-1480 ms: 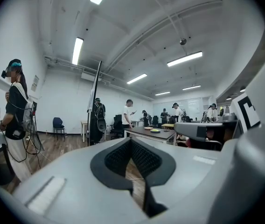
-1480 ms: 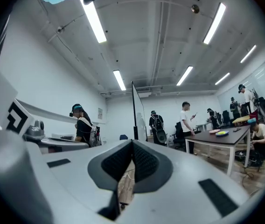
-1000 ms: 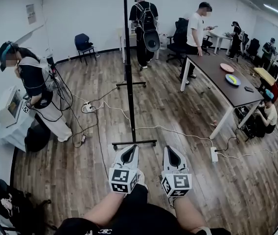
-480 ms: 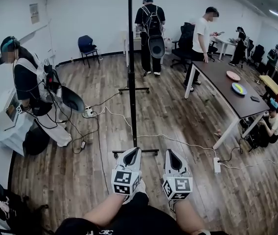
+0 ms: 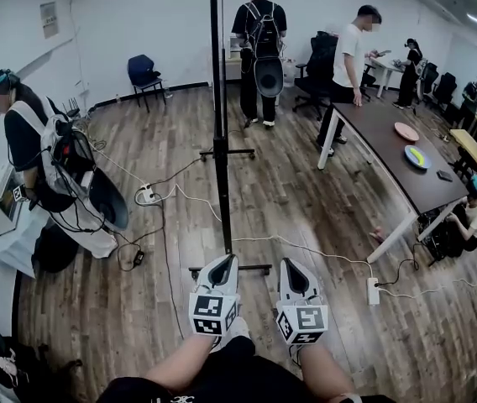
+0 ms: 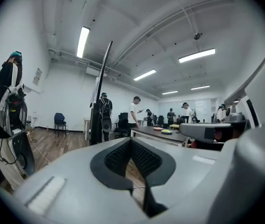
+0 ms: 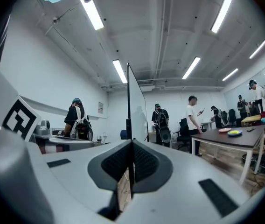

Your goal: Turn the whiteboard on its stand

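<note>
The whiteboard (image 5: 217,99) stands edge-on to me on its black stand, so in the head view it is a thin dark upright line. Its near foot bar (image 5: 232,269) lies on the wooden floor just beyond my grippers. My left gripper (image 5: 221,266) is held low, shut and holding nothing, with its tip close to that foot bar. My right gripper (image 5: 292,270) is beside it, also shut with nothing in it. In the left gripper view the whiteboard (image 6: 102,85) rises left of the left gripper (image 6: 131,141). In the right gripper view the whiteboard (image 7: 136,104) stands straight ahead of the right gripper (image 7: 132,143).
A person with a backpack (image 5: 49,175) stands at the left by a white cart (image 5: 3,217). Cables and a power strip (image 5: 372,290) lie on the floor. A dark table (image 5: 394,154) with plates is at the right. More people (image 5: 258,44) stand behind the board.
The whiteboard's foot bar has come a little closer to my grippers. The person at the left has turned and shifted. Both grippers stay shut side by side.
</note>
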{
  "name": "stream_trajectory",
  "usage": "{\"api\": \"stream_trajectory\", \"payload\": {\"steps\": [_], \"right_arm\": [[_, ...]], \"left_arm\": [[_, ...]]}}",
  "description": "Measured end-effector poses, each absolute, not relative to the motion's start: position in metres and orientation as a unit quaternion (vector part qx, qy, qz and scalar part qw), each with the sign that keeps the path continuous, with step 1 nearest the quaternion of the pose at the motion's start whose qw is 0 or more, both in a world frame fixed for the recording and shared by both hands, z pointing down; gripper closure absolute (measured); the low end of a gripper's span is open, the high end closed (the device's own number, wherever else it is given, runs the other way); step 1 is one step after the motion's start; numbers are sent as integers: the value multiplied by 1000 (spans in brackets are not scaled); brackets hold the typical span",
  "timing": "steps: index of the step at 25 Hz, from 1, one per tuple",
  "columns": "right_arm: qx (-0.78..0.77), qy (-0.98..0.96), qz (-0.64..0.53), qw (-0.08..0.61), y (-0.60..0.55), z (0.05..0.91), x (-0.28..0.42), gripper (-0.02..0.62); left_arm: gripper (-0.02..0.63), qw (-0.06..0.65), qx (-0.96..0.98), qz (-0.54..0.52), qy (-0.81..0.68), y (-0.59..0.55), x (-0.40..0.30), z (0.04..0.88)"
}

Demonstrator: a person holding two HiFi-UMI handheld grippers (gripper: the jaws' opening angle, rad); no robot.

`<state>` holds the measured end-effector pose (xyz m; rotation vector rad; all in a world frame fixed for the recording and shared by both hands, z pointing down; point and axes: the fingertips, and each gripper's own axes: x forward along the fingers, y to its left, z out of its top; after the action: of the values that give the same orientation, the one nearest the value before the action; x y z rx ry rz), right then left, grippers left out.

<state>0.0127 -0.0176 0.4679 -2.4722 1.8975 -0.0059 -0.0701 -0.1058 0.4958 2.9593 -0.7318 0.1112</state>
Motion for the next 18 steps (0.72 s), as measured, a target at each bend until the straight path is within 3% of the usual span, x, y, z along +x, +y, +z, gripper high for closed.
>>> {"api": "stream_trajectory", "payload": {"steps": [18], "right_arm": [[-774,632,-29,1,-181,464,101,589]], "left_arm": [[597,65,955,42,-286,-273,9,492]]}}
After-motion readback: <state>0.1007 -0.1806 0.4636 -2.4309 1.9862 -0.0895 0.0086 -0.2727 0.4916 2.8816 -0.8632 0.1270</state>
